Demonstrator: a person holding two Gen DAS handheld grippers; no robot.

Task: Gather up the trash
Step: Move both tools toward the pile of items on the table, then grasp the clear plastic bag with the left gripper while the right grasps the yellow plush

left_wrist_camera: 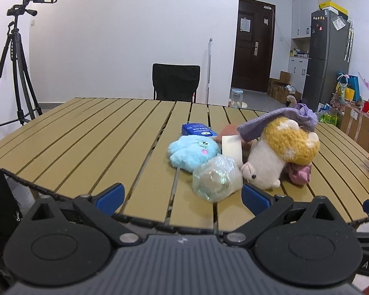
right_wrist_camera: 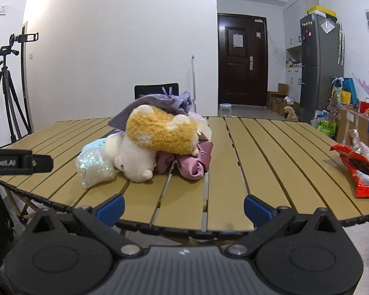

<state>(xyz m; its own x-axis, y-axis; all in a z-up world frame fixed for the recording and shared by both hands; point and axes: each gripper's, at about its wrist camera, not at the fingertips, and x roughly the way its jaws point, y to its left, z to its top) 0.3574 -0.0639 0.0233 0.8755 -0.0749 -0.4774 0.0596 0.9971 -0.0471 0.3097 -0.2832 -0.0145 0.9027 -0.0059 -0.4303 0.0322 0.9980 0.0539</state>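
Note:
A crumpled clear plastic wrapper [left_wrist_camera: 216,178] [right_wrist_camera: 94,167] lies on the slatted wooden table [left_wrist_camera: 86,142] [right_wrist_camera: 258,152], just ahead of my left gripper [left_wrist_camera: 182,198], which is open and empty at the table's near edge. Behind the wrapper sit a white paper cup [left_wrist_camera: 232,148] and a blue packet [left_wrist_camera: 196,129]. A torn red snack bag [right_wrist_camera: 361,169] lies at the table's right side. My right gripper [right_wrist_camera: 184,209] is open and empty at the near edge, facing bare slats. Part of the left gripper's body [right_wrist_camera: 14,163] shows at the left of the right wrist view.
A yellow-and-white plush toy [left_wrist_camera: 280,154] [right_wrist_camera: 150,142] lies on pink cloth [right_wrist_camera: 192,164] under a purple knit hat [left_wrist_camera: 283,121]. A light blue plush [left_wrist_camera: 193,152] sits left of it. A black chair [left_wrist_camera: 176,82] stands behind the table, a tripod [left_wrist_camera: 14,68] at left.

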